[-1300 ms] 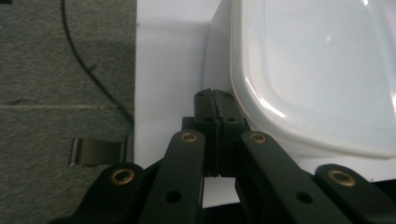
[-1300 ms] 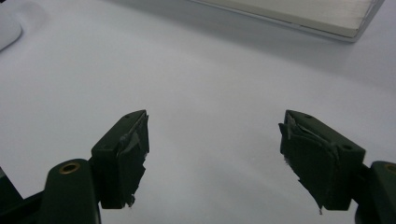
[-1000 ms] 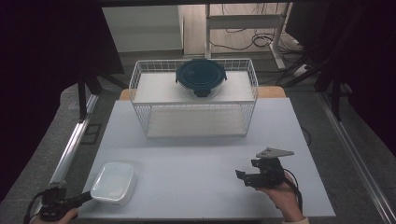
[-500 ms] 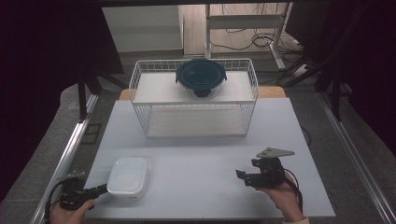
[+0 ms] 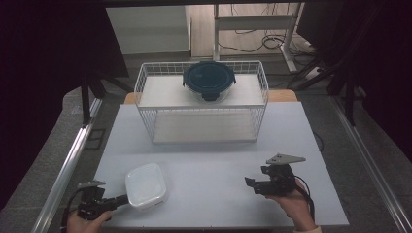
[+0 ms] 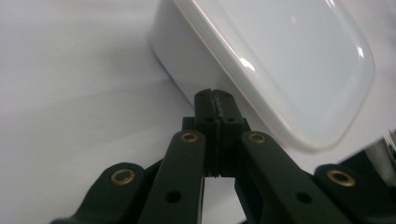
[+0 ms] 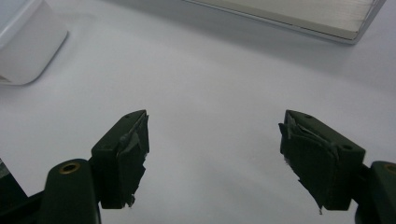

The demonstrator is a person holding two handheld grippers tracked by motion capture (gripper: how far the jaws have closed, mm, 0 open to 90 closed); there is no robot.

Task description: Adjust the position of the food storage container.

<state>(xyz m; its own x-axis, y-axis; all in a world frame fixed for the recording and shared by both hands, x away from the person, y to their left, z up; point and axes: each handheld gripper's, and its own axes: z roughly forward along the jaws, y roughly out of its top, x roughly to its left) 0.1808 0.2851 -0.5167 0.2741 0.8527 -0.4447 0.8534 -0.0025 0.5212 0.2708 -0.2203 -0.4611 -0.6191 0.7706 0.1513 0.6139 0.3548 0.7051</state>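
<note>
- We see a white lidded container [image 5: 146, 185] lying flat on the white table [image 5: 209, 145], at its near left, lid up.
- Its outline is a rounded rectangle close to square, so its long axis is hard to call; from the high view its sides sit a little askew to the table's edges.
- In the left gripper view the container [image 6: 261, 60] runs from the upper middle down to the right, its rounded corner nearest the camera.
- Our left gripper [image 5: 119, 199] lies low at the near left edge, its jaws pressed together with the tips against the container's near left side; whether they pinch its rim we cannot tell.
- Our right gripper [image 5: 250, 184] is held at the near right, well apart from the container, its jaws spread wide over bare table, as the right gripper view [image 7: 212, 154] shows.
- At the far side stands a white wire basket [image 5: 201, 104], with a dark blue round lidded bowl [image 5: 209, 80] on its upper shelf.
- Compared with half a second ago, the container has shifted slightly right and turned a little; the left gripper has followed it, while the right gripper has stayed put.
</note>
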